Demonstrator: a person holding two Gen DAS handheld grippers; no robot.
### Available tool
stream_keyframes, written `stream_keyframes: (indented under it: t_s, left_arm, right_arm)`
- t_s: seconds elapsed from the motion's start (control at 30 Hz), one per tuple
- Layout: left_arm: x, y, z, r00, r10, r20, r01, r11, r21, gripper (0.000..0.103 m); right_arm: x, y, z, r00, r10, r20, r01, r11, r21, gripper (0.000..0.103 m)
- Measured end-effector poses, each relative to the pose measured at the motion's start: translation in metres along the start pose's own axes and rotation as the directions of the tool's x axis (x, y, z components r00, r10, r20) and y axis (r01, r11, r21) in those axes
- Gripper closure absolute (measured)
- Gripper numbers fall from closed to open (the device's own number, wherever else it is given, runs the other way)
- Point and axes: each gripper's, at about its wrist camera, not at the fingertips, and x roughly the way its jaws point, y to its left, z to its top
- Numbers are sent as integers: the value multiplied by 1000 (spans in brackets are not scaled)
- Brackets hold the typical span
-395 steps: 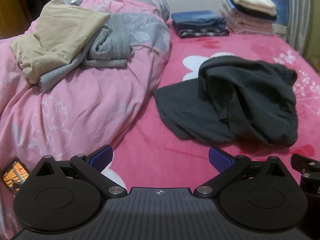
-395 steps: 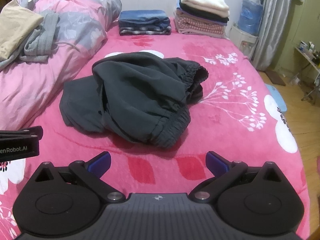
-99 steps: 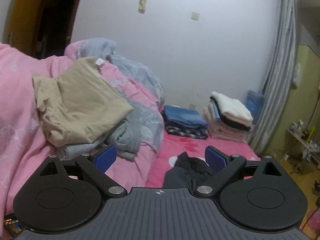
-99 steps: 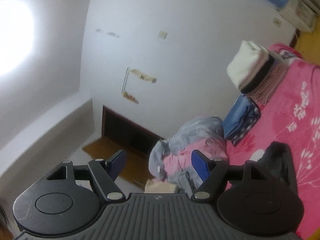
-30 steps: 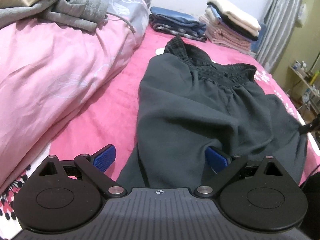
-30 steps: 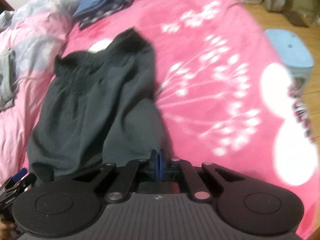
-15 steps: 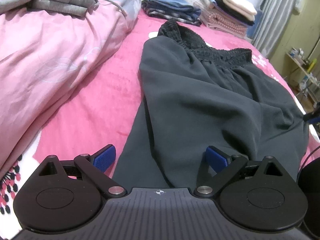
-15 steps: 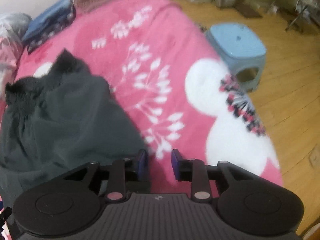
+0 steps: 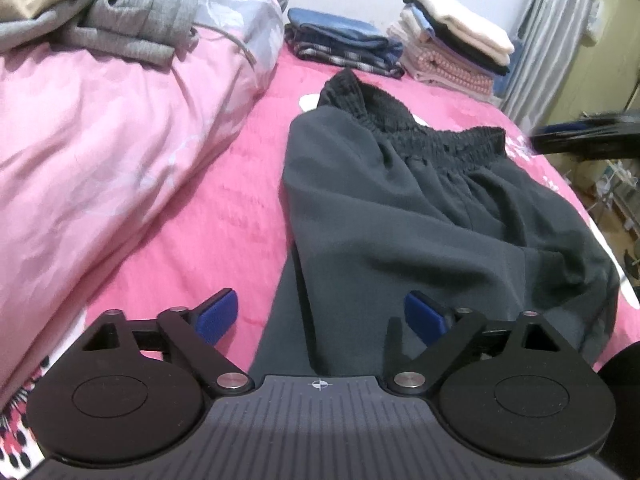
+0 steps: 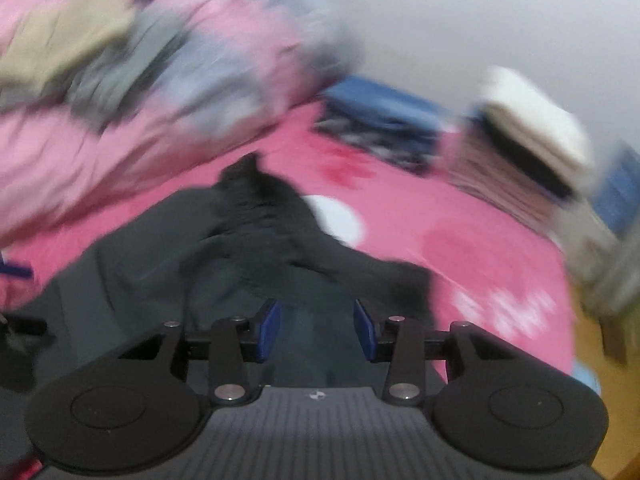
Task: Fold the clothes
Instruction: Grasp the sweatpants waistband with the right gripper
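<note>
Bed (image 9: 248, 200), pink floral cover. Dark trousers (image 9: 420, 216) spread flat just ahead of the left tongs (image 9: 320, 314). Pink quilt (image 9: 100, 152) bunched to their left. Two folded stacks, blue (image 9: 340, 40) and mixed (image 9: 452, 40), far ahead.

Trousers (image 9: 420, 208) spread flat on bed (image 9: 224, 216), waistband at far end, legs running toward camera. Heaped quilt (image 9: 100, 152) left of trousers, along bed's left side. Crumpled garments (image 9: 120, 20) on top of quilt, far left. Two folded stacks behind trousers at bed's far edge: low stack (image 9: 344, 40) left, taller stack (image 9: 456, 40) right of it, just beside. Curtain (image 9: 556, 28) right of taller stack.

Left gripper (image 9: 320, 316) over near end of trousers, fingers either side of leg. Right gripper (image 10: 316, 330) over trousers near waistband.
</note>
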Motion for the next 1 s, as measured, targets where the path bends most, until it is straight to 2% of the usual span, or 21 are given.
stream_keyframes:
  t_s: [0.1,0.27,0.33,0.4,0.57,0.67,0.77,0.87,0.93,1.0]
  left_arm:
    - [3,3,3,1000,-9,8,9,1000,7,28]
    - [11,8,7,999,-34,13,34,999,18,41]
    - [17,9,9,999,-43,12,43,999,21,42]
    - [23,12,10,999,-52,7,52,998,21,44]
    - [32,14,10,998,-57,9,57,998,32,45]
    - [37,15,11,998,-57,11,57,998,37,45]
    - [37,15,11,998,-56,13,55,998,41,43]
    - [37,14,13,997,-78,19,77,996,35,32]
    - [35,14,14,996,-87,28,86,996,30,31]
    - [35,12,16,995,-94,37,93,995,38,31]
  right_arm:
    - [51,7,16,999,32,-37,-35,996,-82,60]
    - [95,7,24,993,81,-85,-92,987,-135,60]
    - [111,6,24,987,106,-119,-123,981,-149,60]
    - [121,5,21,982,127,-143,-149,977,-155,60]
    - [117,-4,18,965,206,-164,-229,964,-134,60]
    - [117,3,10,968,182,-173,-212,961,-176,62]
    - [112,13,7,977,142,-158,-174,962,-209,78]
    - [99,32,4,995,18,-102,-47,957,-287,92]
    - [92,37,5,996,-63,-61,40,947,-318,94]
    - [88,38,7,989,-147,-22,131,930,-344,94]
